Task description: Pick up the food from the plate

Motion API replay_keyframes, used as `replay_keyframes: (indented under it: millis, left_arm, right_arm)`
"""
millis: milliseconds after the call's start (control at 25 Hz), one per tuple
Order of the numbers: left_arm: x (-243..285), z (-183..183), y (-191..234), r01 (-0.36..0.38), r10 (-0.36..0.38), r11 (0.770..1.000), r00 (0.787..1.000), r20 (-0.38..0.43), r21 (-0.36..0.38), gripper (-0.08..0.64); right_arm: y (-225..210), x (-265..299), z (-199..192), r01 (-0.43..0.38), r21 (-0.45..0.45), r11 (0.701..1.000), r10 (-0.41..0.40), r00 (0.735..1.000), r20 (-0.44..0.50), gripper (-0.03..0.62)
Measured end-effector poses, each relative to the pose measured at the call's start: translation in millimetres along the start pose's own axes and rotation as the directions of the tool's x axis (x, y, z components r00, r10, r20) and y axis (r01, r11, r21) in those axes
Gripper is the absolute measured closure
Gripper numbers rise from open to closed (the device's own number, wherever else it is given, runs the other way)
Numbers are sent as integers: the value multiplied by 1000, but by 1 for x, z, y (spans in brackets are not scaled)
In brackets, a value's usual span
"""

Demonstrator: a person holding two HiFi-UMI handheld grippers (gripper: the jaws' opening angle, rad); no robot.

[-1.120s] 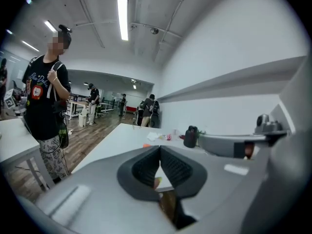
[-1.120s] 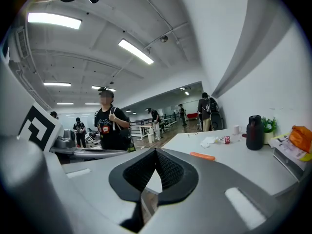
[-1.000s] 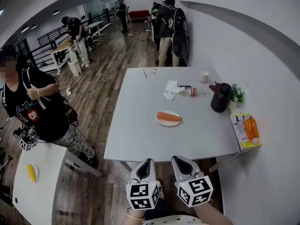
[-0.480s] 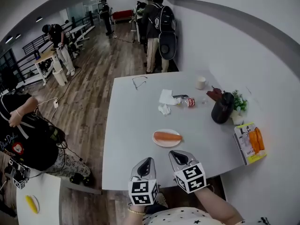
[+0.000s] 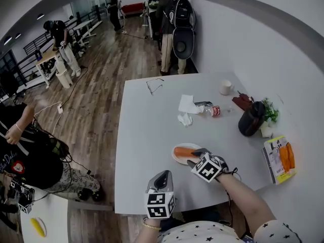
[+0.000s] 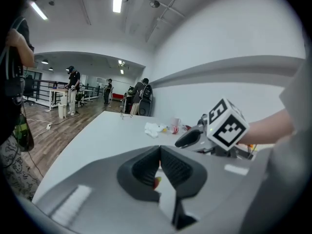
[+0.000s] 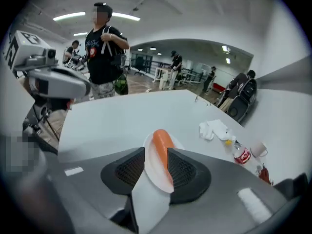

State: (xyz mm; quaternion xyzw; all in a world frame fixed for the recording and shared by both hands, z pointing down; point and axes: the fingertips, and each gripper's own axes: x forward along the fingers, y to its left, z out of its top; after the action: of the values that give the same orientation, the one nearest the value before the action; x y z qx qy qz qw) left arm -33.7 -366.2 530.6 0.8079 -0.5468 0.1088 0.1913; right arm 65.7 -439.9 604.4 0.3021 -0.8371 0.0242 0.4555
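Observation:
An orange sausage-shaped food (image 5: 182, 151) lies on a small white plate (image 5: 177, 157) near the front of the white table (image 5: 147, 135). My right gripper (image 5: 196, 156) hovers right over the plate's near side. Its jaws are opening. In the right gripper view the food (image 7: 162, 141) and plate (image 7: 155, 172) show in the gap of the right gripper (image 7: 157, 162), and the pads do not press on them. My left gripper (image 5: 162, 176) hangs at the table's front edge. In its own view the left gripper (image 6: 160, 152) is shut and empty.
Crumpled tissues (image 5: 186, 106), a small bottle (image 5: 214, 110), a cup (image 5: 226, 87), a dark jug (image 5: 251, 119), a little plant (image 5: 270, 112) and a yellow packet (image 5: 281, 158) sit toward the back and right. Glasses (image 5: 154, 85) lie at the far edge. People stand beyond and to the left.
My right gripper has reached forward from the table's front edge to over the plate, and its jaws have parted. The left gripper has stayed near the edge.

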Motion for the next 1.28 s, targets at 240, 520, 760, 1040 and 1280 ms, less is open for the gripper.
replay_keyframes:
  millis: [240,520,760,1040,1280]
  left_arm:
    - [10,-4,8,-29,28,1000,999,-20,-13,552]
    - [7,-8,15,-65,64,998,997,-37,-16,552]
    - [3,-12,24,-84,83,996,995,-48,-10,552]
    - [3,-1,20,-75,76,997,997,-30,12,552]
    - [5,6,15,-62,62,998,998,-14,26,552]
  right_arm:
    - [-13,52,-11,-130,-183,974,91,975,-204,340]
    - [-23,91,-16,-208,-241,948,114,929,-352,339]
    - [-17,101,-21,-304,-206,930,194,884,-426,373]
    - [-19,93,-18,-267,-154,951,197,911,-362,375]
    - [-19,52,9,-185,1,983,184,979,-88,376]
